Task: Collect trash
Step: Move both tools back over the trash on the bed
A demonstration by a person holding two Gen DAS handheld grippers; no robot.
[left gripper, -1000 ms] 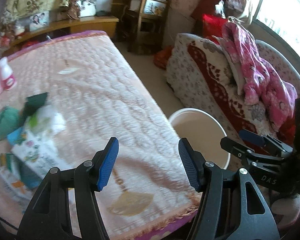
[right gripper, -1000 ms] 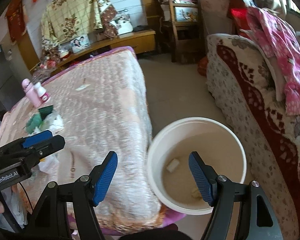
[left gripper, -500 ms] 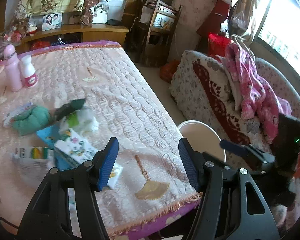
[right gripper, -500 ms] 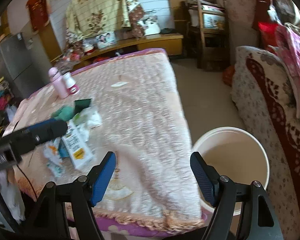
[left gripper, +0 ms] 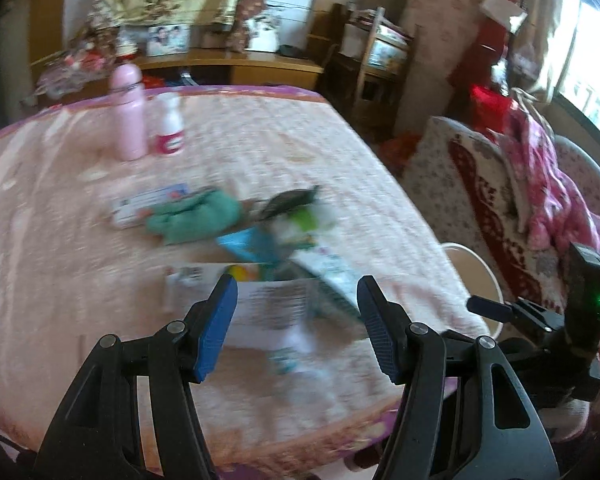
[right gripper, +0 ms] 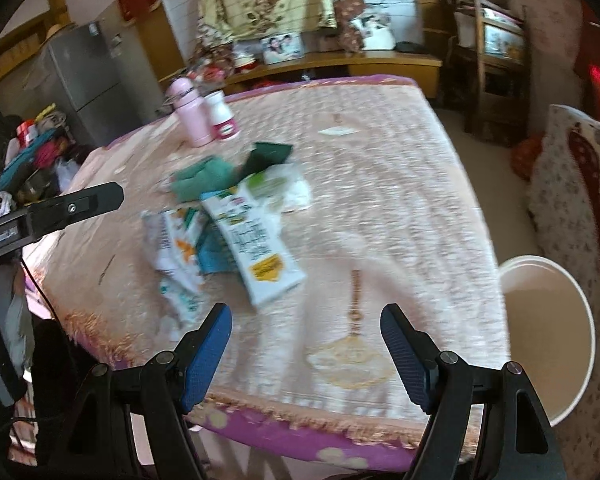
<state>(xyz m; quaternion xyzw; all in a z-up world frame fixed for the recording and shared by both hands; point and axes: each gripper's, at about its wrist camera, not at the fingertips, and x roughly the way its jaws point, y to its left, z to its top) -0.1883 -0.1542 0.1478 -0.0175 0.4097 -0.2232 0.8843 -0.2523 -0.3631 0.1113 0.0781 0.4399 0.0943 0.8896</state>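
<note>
Trash pile [right gripper: 228, 232] mid-table, bucket [right gripper: 548, 344] beside edge.

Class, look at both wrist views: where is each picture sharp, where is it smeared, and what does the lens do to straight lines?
Left wrist view: the left tongs are crisp, the trash pile and quilt smear with motion, and the window blows out white. Right wrist view: milder blur on the wrappers, and fisheye bending curves the bucket rim and the fridge.

The left claw [left gripper: 296, 320] is showing black skeletal arms with silver screws and ribbed blue pads [left gripper: 216, 328]. The right claw [right gripper: 306, 356] is looking identical; its body is glowing with a small green light, and white lettering is marking the left claw's side.
</note>
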